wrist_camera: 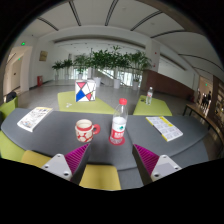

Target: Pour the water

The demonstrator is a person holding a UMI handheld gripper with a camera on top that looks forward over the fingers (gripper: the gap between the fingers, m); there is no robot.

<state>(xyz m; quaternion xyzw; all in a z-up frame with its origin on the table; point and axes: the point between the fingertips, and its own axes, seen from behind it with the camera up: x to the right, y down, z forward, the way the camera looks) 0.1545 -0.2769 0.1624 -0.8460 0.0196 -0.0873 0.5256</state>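
Gripper (110, 160) fingers apart, holding nothing. Ahead on grey table (60, 140): 1 bottle (119, 124) w/ red cap, upright; patterned mug (86, 129) beside it.

Office lobby or lounge, grey table (60, 128), potted plants (100, 62), slatted ceiling (110, 14), papers (34, 118)

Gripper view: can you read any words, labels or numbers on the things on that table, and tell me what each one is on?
No text can be read.
Bottle: label print too small to read.
Mug: red pattern, no legible words.
Printed sheets and: text blurred.
Colourful cube: no legible words.
The gripper has its jaws open, short of the bottle.
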